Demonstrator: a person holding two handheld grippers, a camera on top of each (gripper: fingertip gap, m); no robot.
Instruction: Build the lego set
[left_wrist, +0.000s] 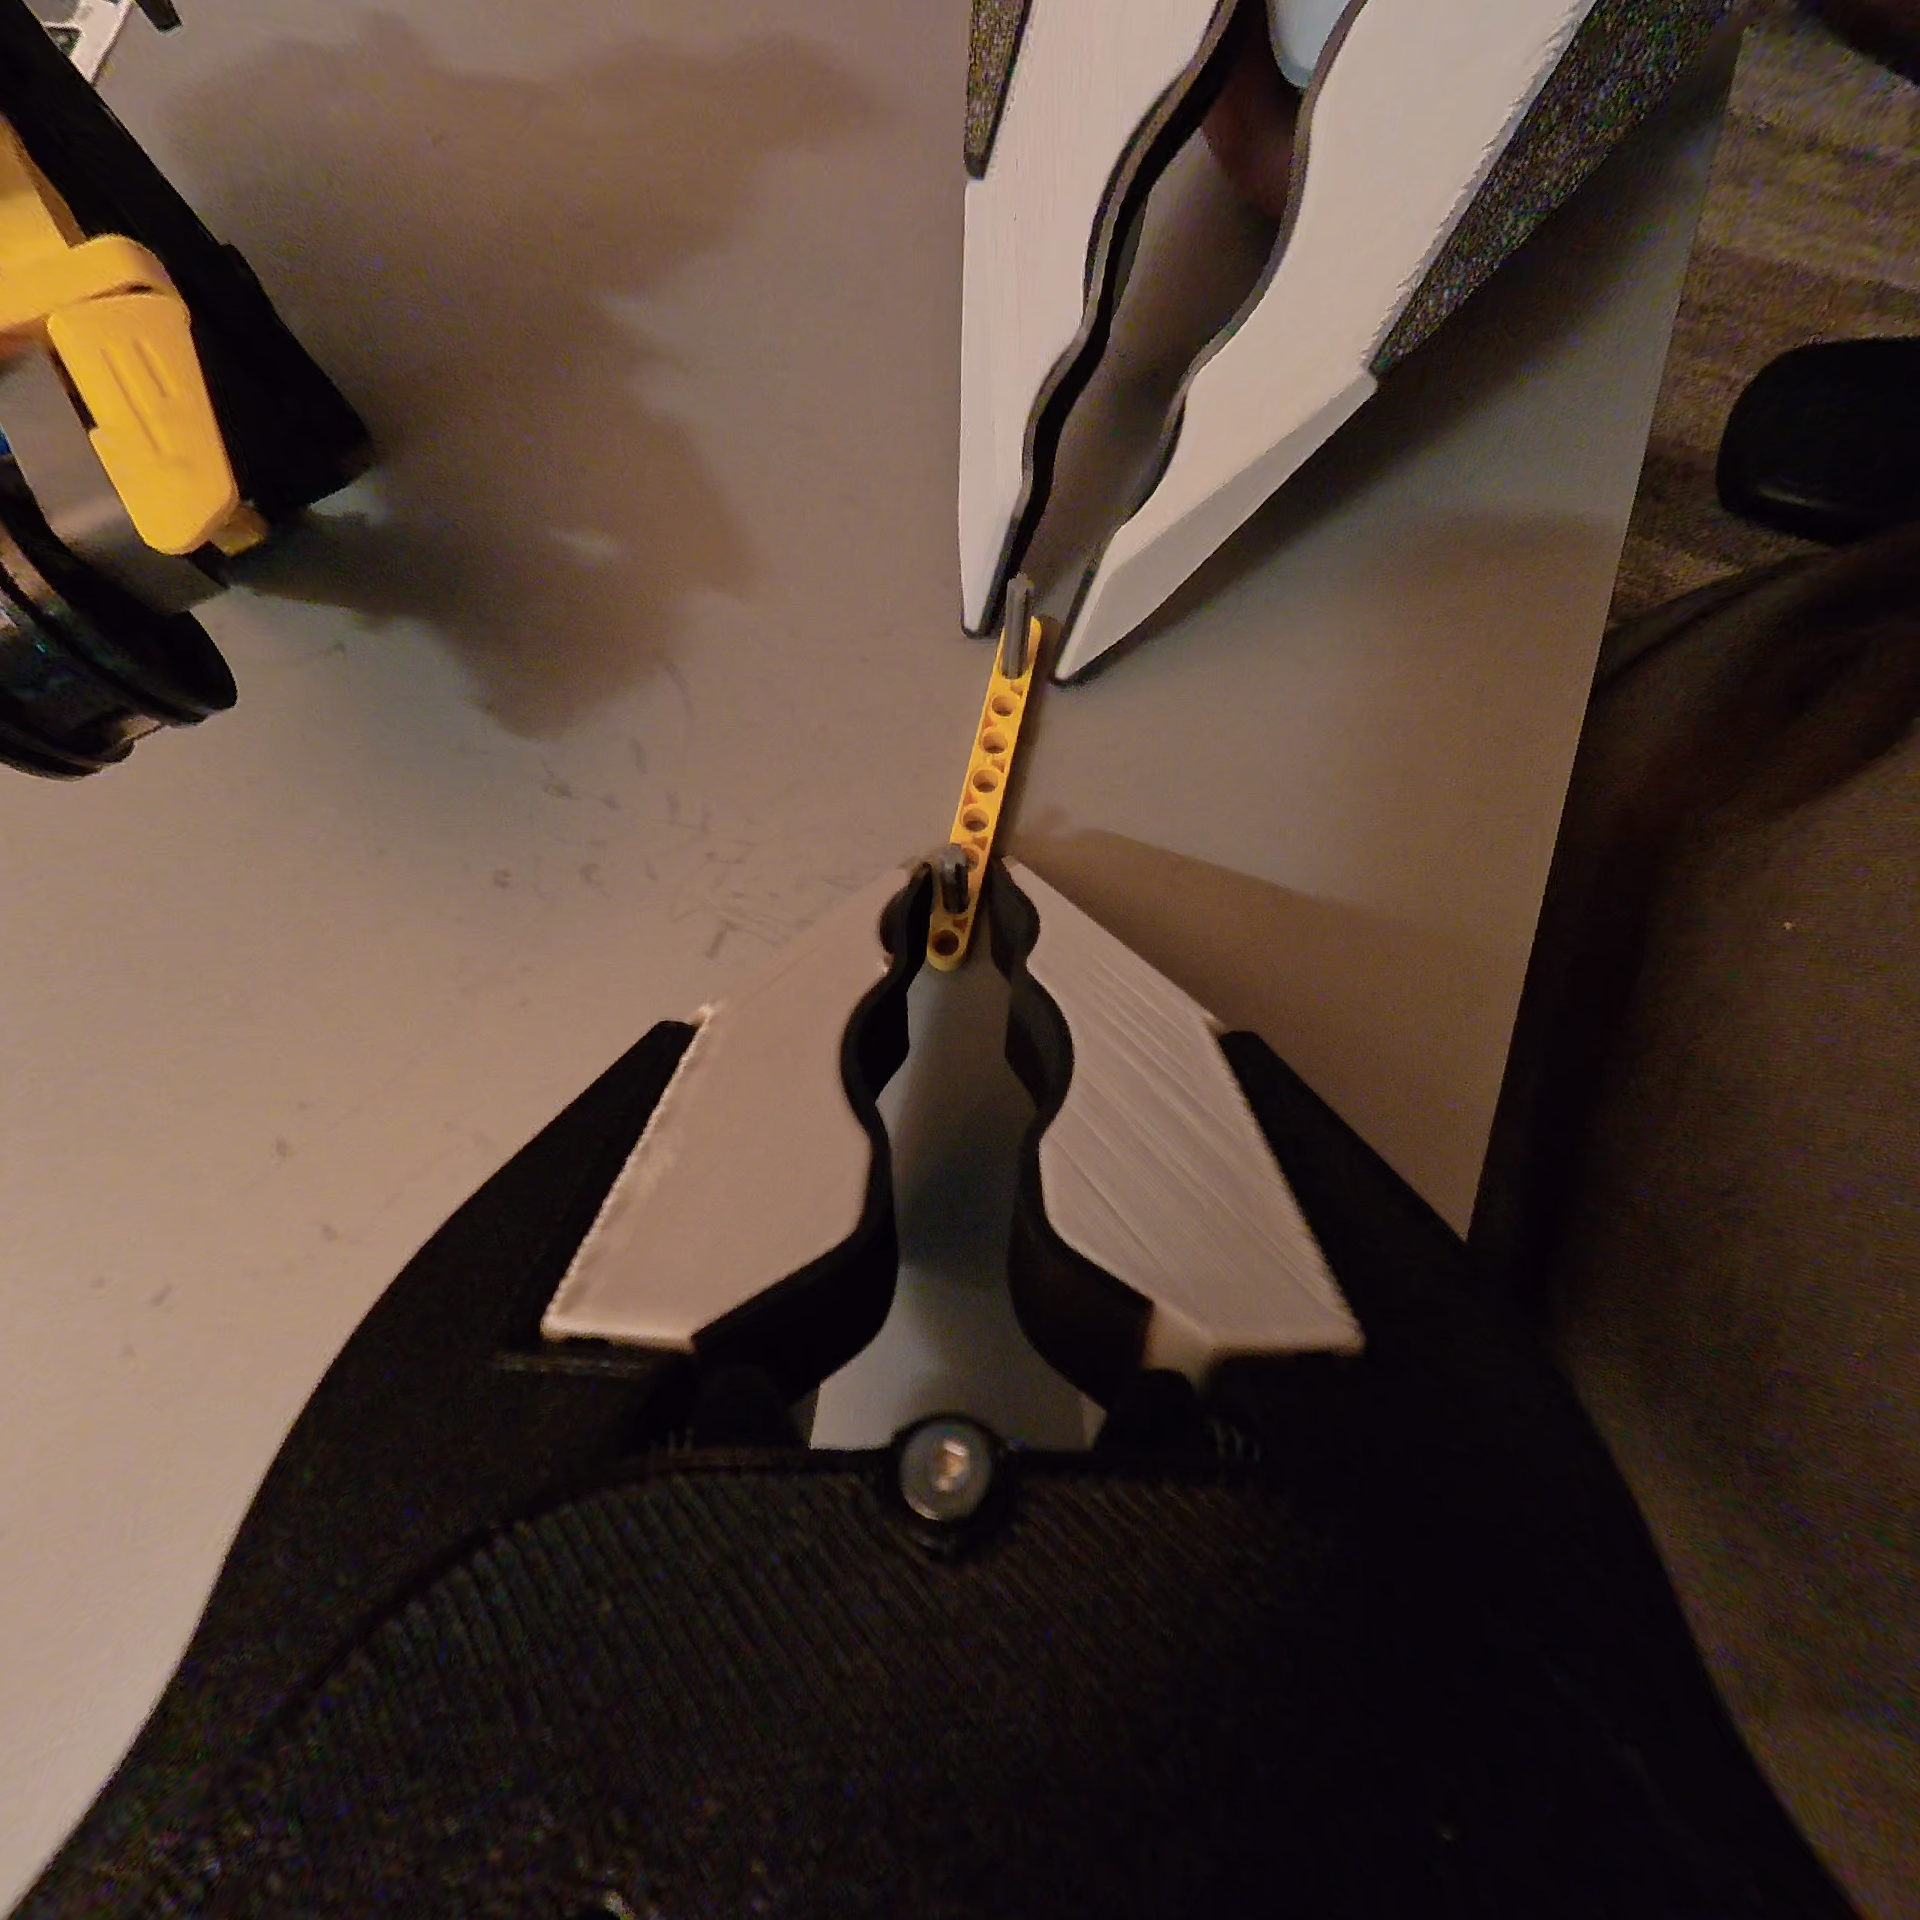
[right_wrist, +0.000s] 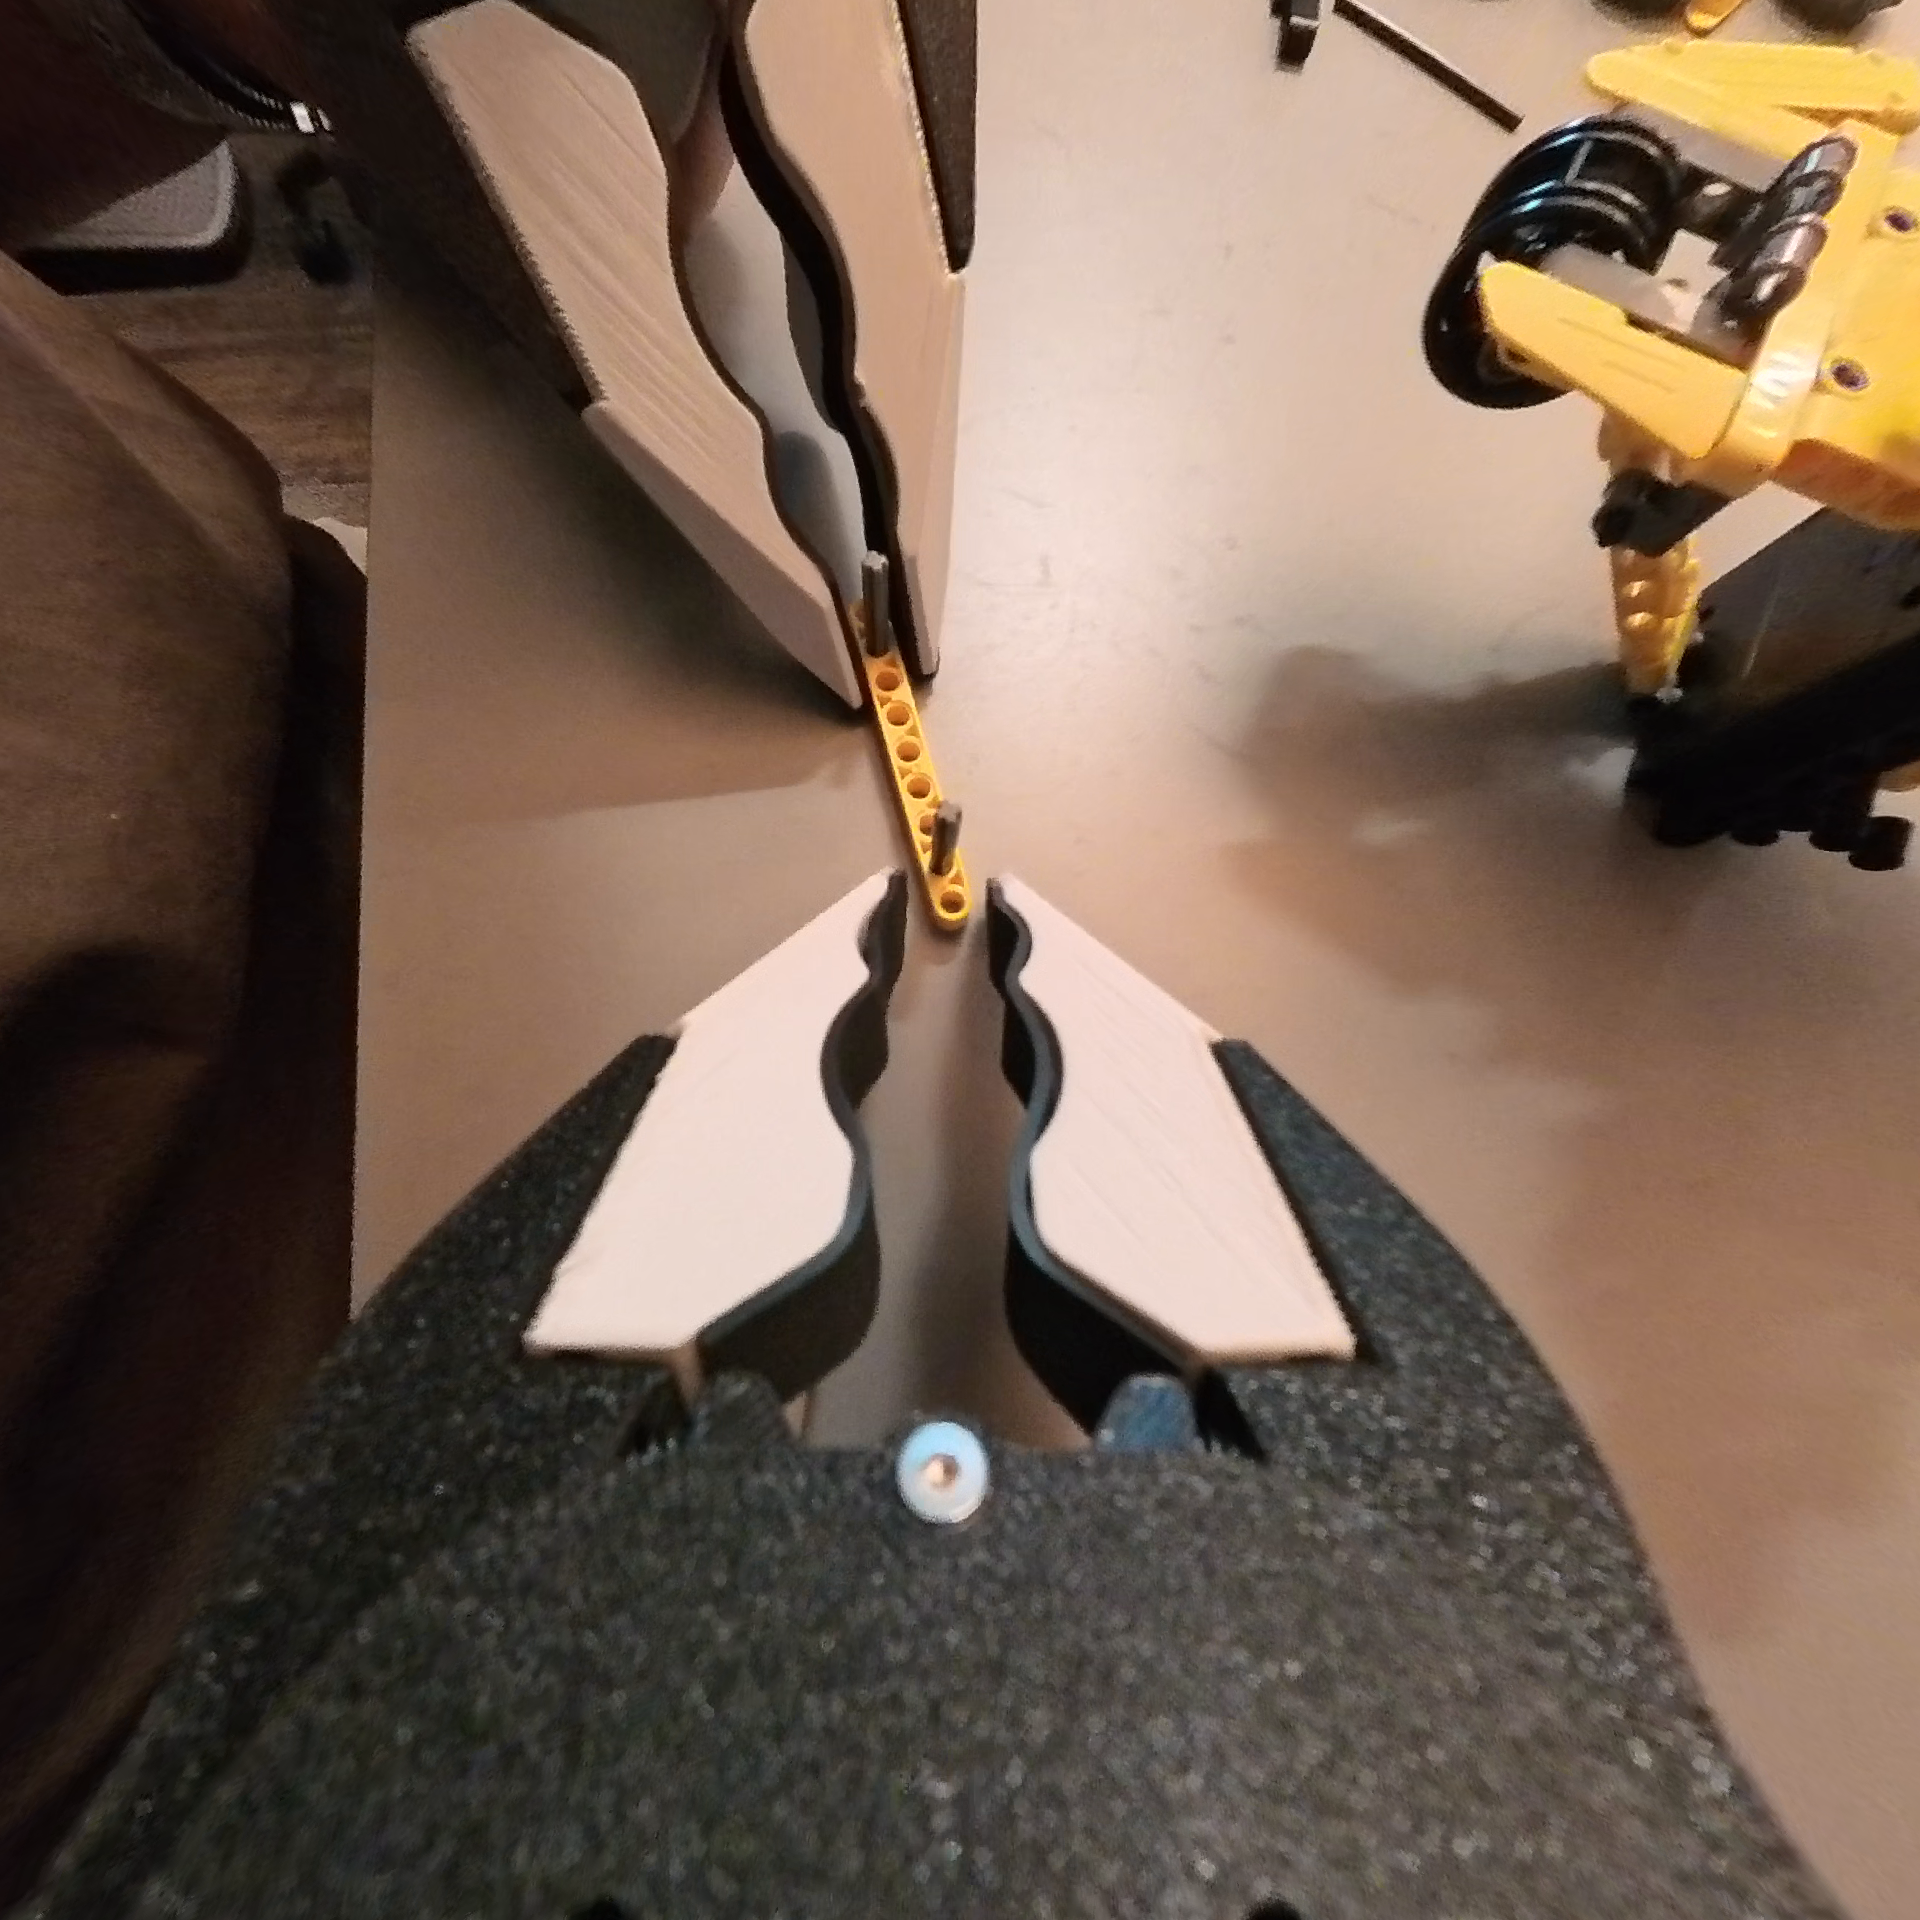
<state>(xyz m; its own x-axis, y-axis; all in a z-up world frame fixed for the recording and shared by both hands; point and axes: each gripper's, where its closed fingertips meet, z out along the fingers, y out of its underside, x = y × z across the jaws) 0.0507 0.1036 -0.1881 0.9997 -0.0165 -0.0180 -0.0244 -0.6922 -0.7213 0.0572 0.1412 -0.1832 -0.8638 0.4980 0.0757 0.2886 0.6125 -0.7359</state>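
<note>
**Yellow beam held at one end, far end between parted tips**

Left wrist view: the left claw (left_wrist: 961, 904) is clamped on the near end of a yellow perforated beam (left_wrist: 992, 769), held above the grey counter (left_wrist: 416, 935). A grey pin (left_wrist: 948, 878) sits at the grip. The grip wants to stay level and firm so the beam does not twist.

Right wrist view: the right claw (right_wrist: 940, 899) stands slightly parted, the beam's end just between its tips, seemingly not pinched. It points straight along the beam. A yellow toy model (right_wrist: 1714, 416) stands well apart.

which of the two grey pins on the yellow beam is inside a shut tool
The grey pin at the left tool's end; the other pin stands clear before the open right tool.
</note>
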